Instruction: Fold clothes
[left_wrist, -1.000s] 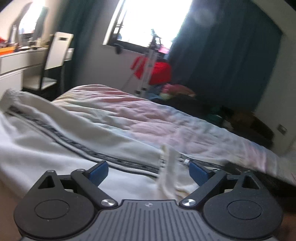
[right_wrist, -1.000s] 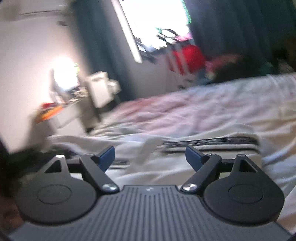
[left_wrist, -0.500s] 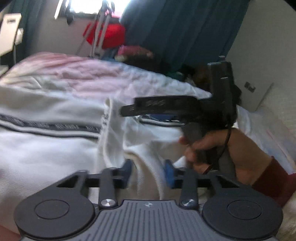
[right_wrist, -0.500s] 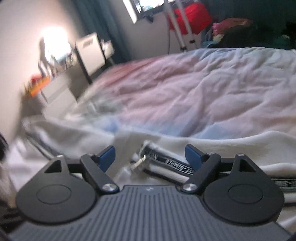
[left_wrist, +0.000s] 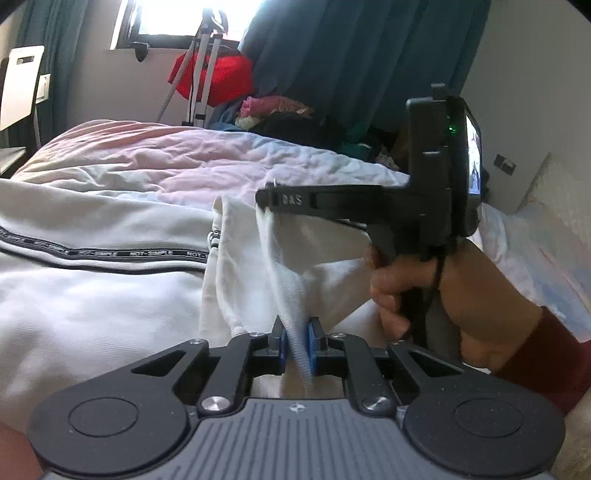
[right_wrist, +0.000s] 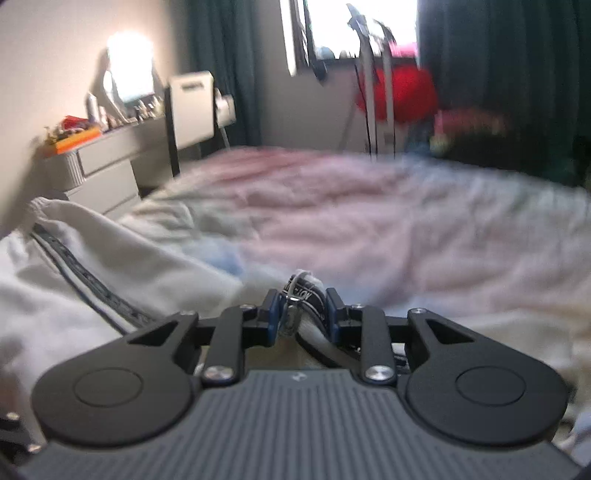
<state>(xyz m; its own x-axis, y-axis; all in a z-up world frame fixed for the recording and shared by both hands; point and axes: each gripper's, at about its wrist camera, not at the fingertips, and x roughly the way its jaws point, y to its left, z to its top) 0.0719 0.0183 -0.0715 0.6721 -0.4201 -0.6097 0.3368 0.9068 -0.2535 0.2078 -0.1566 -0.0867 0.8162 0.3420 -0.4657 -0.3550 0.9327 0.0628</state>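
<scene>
From the left wrist camera, a white knit jacket with a black lettered stripe (left_wrist: 110, 280) lies spread over a rumpled pink, white and pale blue quilt (left_wrist: 192, 162) on the bed. It fills the left and middle of the view, reaching right up to the camera. The left gripper (left_wrist: 295, 345) has its blue pads closing on a ribbed white edge of the jacket; the cloth rises as a taut fold from between the pads toward the upper left. Just right of that fold, the person's right hand (left_wrist: 443, 291), in a dark red sleeve (left_wrist: 546, 354), clasps the handle of the right gripper (left_wrist: 267, 197), whose black fingers reach leftward over the jacket and meet a raised part of the same cloth. Behind the bed stand dark blue-green curtains (left_wrist: 351, 62), a silver tripod (left_wrist: 201, 62) with red fabric (left_wrist: 218, 79) draped behind it, and a white chair (left_wrist: 20, 86) at the far left.

From the right wrist camera, which is blurred, the right gripper (right_wrist: 301, 314) has its jaws closing around a bunched piece of the jacket (right_wrist: 92, 258) with black striped trim and a small metal zipper pull (right_wrist: 291, 314) between the pads. The rest of the jacket trails off to the left, its stripe running diagonally. The quilt (right_wrist: 406, 221) spreads beyond the fingertips. A grey drawer unit (right_wrist: 107, 173) with clutter on top stands against the left wall.
</scene>
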